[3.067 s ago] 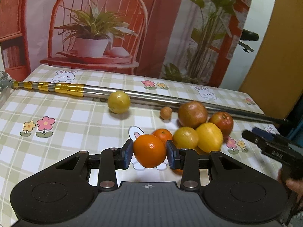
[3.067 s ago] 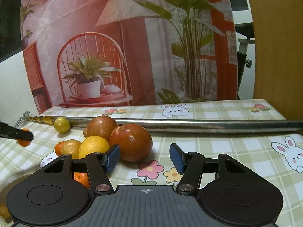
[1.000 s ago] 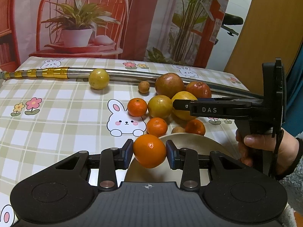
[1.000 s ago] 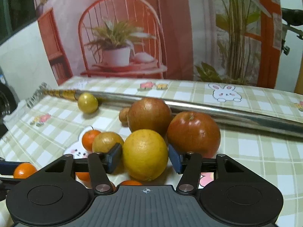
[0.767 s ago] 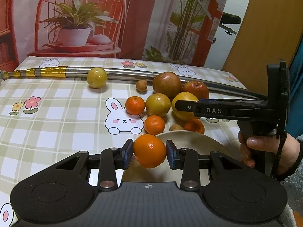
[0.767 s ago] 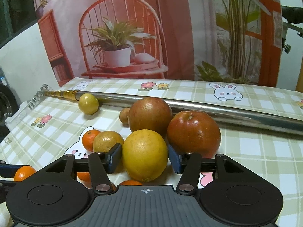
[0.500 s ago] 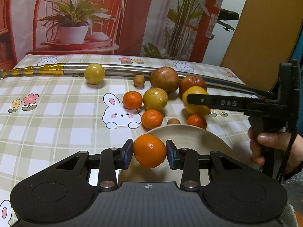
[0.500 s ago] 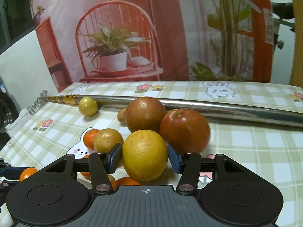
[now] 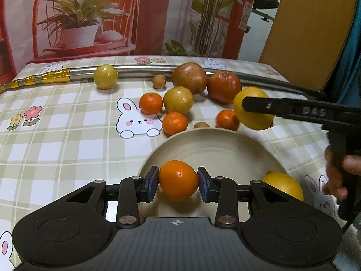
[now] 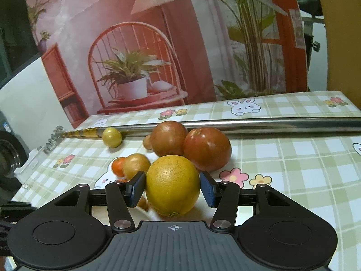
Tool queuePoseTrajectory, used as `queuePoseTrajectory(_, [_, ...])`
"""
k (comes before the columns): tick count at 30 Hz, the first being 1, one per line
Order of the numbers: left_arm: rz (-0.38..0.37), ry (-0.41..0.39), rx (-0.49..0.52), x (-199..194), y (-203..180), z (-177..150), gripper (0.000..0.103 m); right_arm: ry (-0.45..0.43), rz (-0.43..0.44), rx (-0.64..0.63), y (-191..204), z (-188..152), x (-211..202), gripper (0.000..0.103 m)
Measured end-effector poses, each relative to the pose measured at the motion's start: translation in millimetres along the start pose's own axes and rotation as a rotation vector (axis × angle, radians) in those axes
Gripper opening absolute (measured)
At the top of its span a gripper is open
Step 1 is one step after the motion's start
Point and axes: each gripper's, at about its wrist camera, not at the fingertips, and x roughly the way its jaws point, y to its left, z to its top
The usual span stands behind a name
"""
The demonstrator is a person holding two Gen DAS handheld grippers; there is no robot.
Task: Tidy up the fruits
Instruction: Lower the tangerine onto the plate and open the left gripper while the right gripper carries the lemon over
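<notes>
The left gripper (image 9: 178,180) clamps a tangerine (image 9: 178,180) over the plate (image 9: 216,144), visible only there; the right gripper (image 10: 172,188) grips a yellow orange (image 10: 172,185)

Left tool (image 9: 178,184) clamping orange (image 9: 178,180) over beige plate (image 9: 216,140) (lemon, probably, (image 9: 283,184) at rim), right tool (image 9: 252,106) gripping yellow citrus (image 9: 252,118)

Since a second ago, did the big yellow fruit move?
Yes. The right gripper lifted the yellow fruit off the cloth, away from the red apple it sat against, toward the plate.
</notes>
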Motion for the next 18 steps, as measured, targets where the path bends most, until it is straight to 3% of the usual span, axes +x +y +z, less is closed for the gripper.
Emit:
queuePoseTrajectory(10, [0.046,0.037,0.025,2.6,-4.1,-7.8,0.039,-0.002,0.024,0.023,9.9,-8.5,-26.0,0.049])
queuePoseTrajectory(18, [0.045,0.039,-0.013,-2.6,-1.5,-11.1,0.039,0.023,0.024,0.035,12.6,-20.6,-35.9,0.049])
